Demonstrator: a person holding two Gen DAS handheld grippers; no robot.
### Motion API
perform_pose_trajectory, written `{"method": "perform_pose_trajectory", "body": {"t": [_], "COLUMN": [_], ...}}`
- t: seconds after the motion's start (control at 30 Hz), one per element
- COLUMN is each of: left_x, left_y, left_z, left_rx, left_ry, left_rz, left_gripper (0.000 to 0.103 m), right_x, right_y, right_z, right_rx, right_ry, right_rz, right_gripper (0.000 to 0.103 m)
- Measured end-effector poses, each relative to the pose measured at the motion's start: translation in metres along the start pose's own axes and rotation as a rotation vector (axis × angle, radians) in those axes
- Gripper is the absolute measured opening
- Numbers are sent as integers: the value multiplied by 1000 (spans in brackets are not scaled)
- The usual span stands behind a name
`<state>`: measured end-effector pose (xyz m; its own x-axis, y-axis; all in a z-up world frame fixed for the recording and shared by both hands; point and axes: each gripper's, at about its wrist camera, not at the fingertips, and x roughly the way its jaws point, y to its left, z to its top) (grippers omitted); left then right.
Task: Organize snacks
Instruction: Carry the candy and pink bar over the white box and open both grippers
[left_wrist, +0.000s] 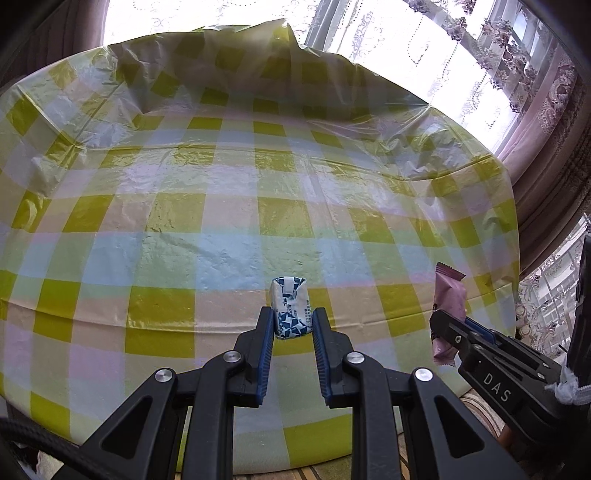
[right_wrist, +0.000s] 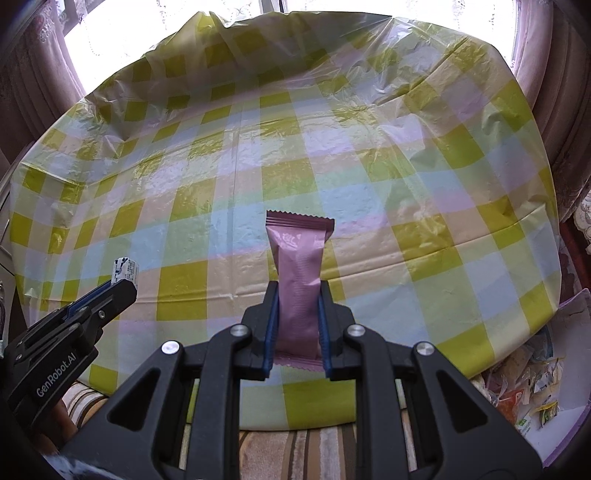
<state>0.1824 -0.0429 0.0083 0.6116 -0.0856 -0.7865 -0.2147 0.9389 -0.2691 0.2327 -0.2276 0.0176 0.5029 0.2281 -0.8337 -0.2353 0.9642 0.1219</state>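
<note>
My left gripper is shut on a small white and blue wrapped candy and holds it above the near part of the checked table. My right gripper is shut on a long pink snack bar, upright between the pads. In the left wrist view the right gripper with the pink bar shows at the right. In the right wrist view the left gripper with the candy shows at the left.
The table has a crinkled yellow, blue and white checked plastic cover. A container with several loose snack packets stands at the lower right beside the table. Curtains and bright windows lie behind the table.
</note>
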Motion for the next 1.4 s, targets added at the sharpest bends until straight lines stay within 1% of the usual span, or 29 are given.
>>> {"method": "perform_pose_trajectory", "body": {"t": [0.23,0.5,0.77,1.0,1.1,1.2,1.3,1.4], "left_x": [-9,-16,-28,-36,-32,-30,-29,-29], "left_y": [-27,-70,-127,-189,-210,-227,-243,-260], "left_z": [-6,-14,-29,-55,-68,-83,-96,-108], "left_rx": [43,103,178,269,266,264,267,288], "left_ry": [3,17,35,91,142,179,208,226], "left_rz": [-41,-113,-206,-329,-405,-453,-481,-492], "left_gripper": [22,22,22,22,22,22,22,22], "right_x": [-23,-52,-94,-134,-147,-156,-162,-167], "right_y": [-23,-64,-122,-174,-190,-203,-218,-233], "right_z": [-8,-21,-42,-67,-78,-90,-100,-109], "right_rx": [32,91,152,207,223,231,250,275], "right_ry": [-17,-31,-59,-88,-100,-104,-100,-97], "right_rz": [0,-17,-108,-190,-216,-251,-288,-324], "right_gripper": [22,22,22,22,22,22,22,22]}}
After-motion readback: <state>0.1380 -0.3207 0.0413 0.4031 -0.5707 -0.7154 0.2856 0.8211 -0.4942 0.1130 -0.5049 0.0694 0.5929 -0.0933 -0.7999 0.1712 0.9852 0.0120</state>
